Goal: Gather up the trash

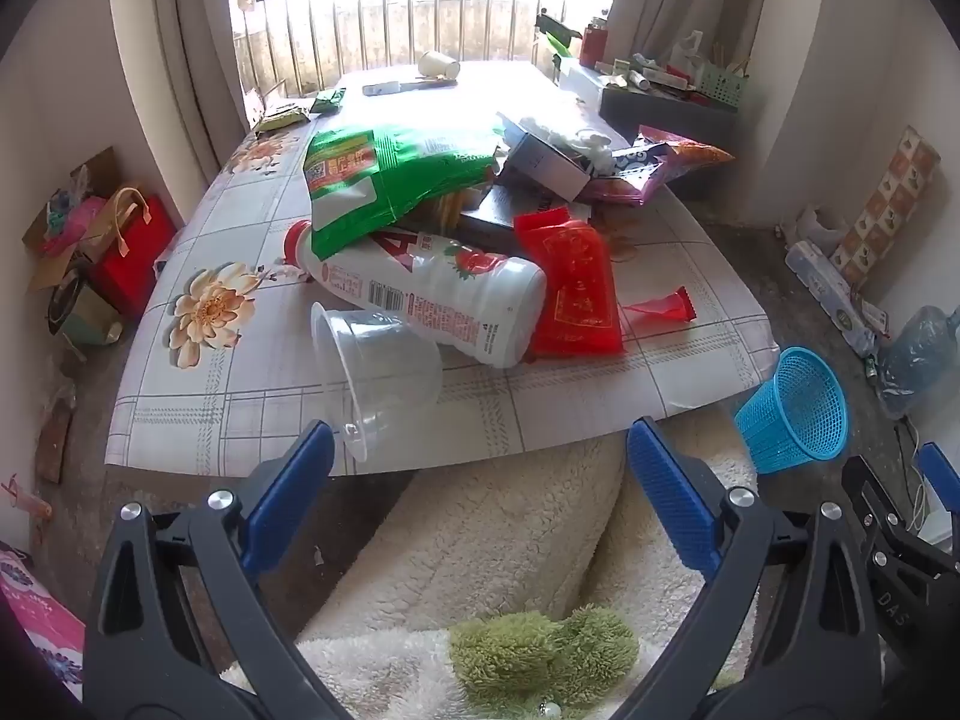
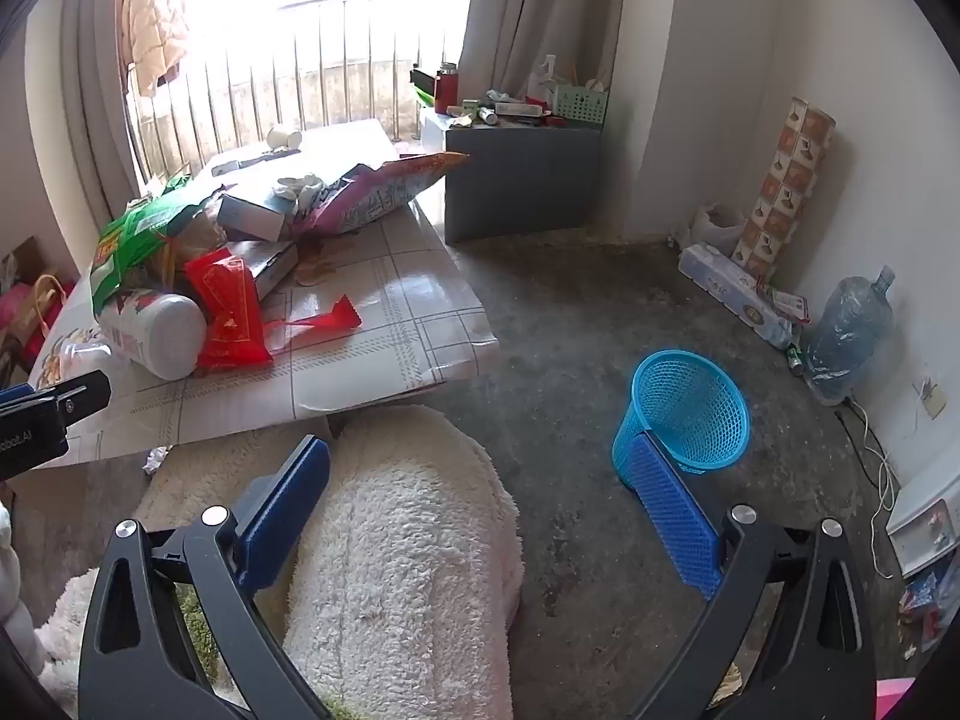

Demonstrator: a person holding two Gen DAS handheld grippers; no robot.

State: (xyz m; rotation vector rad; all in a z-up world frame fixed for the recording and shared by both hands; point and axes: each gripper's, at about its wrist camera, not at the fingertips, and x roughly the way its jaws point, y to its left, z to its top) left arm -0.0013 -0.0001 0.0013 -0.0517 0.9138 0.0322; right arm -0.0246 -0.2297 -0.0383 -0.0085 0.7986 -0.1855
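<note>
Trash (image 1: 456, 228) is sitting in a wobbly pile on the table (image 1: 600, 414) while we are holding both the left claw (image 1: 480, 480) and right claw (image 2: 480, 498) wide open and empty, so grabbing the clear cup (image 1: 378, 372) roughly could be knocking the white bottle (image 1: 432, 294) off, far from the blue basket (image 2: 690, 408).

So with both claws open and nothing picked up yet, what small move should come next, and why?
Probably ease the left claw forward onto the clear plastic cup. It lies on its side at the near table edge, directly ahead of the open jaws, apart from the heaped wrappers. The right claw is also empty, nearer the blue mesh basket standing on the floor.
</note>
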